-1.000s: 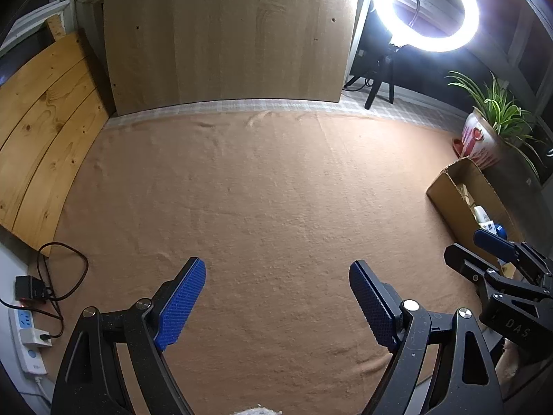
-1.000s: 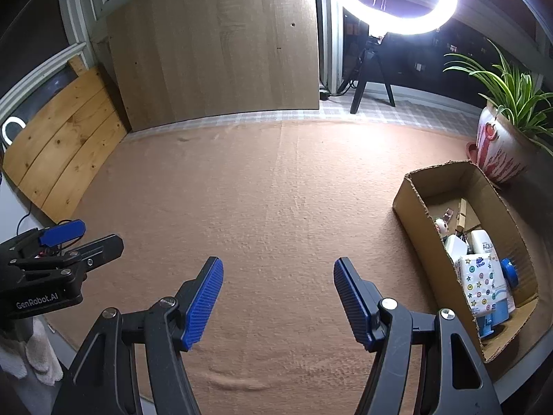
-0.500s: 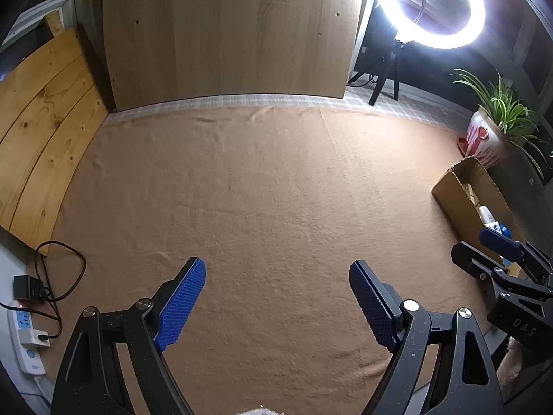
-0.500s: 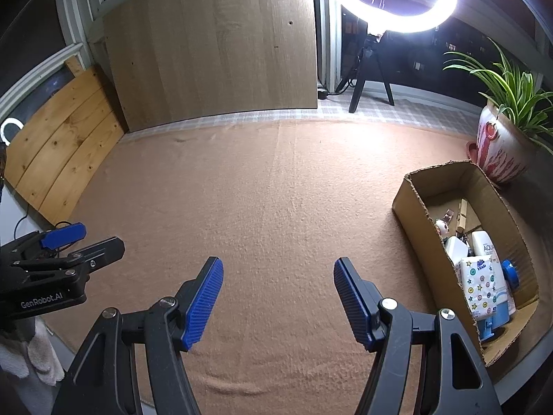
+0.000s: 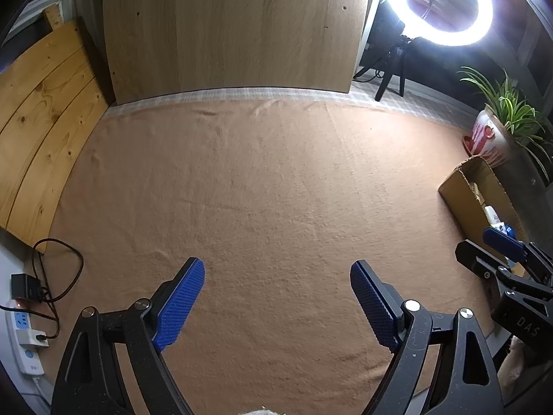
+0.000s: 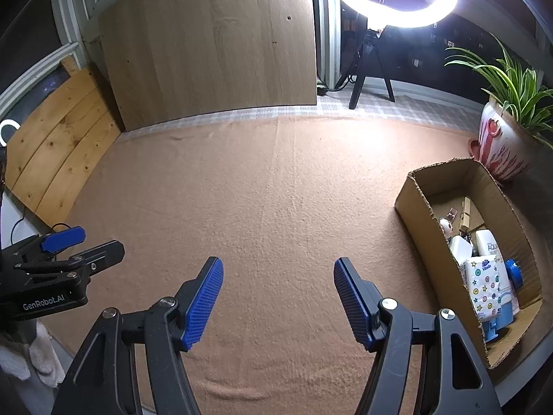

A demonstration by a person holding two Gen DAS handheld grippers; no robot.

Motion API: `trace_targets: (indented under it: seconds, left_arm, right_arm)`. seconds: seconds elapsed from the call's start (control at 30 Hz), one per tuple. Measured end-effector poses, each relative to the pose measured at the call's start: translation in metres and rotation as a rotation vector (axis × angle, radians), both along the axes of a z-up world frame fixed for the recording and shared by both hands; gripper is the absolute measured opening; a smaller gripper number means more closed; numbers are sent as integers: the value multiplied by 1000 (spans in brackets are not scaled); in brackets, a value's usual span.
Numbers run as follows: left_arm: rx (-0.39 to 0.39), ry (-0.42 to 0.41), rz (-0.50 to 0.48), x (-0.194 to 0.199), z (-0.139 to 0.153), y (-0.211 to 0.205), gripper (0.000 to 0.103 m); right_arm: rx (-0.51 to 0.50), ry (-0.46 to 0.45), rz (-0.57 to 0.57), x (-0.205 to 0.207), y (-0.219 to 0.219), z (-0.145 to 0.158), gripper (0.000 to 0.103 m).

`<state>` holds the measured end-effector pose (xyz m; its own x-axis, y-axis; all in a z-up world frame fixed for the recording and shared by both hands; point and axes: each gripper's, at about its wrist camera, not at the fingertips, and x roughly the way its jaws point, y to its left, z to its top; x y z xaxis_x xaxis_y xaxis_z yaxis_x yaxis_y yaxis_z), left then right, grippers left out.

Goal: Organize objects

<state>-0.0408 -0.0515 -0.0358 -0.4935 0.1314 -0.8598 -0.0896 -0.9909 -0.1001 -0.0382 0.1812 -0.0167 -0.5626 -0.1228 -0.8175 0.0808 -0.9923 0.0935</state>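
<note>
**A:** Across the whole near and middle stretch, the bench under its tan cloth carries nothing loose at all. So which step are we at?

**B:** Late, I'd judge. Everything small sits in the cardboard box at the right edge, just in front of the potted plant. Nothing is left out on the cloth that either view shows.

**A:** What's in the box?

**B:** At its near end a tissue pack with coloured buttons printed on it, leaning over a blue-capped bottle. Beyond them a white tube, then some smaller bits I can't name.

**A:** And the grippers?

**B:** The left gripper has its jaws spread wide with only cloth between them. The right gripper is also spread, somewhat narrower, and empty too. Both hang over the near cloth, angled down, side by side.

**A:** Next move, then?

**B:** Probably a look round for strays outside these views. Otherwise, tidying inside the box would fall to the right gripper, which is nearer; it would need to swing right and reach down past the cardboard wall.
</note>
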Motion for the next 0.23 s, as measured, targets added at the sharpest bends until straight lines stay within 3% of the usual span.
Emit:
trace_targets:
  seconds: [0.23]
  left_arm:
    - [-5,-4,5,-5,-6,-2,90]
  right_arm:
    - [6,-7,-3,-5,-2,-5,63]
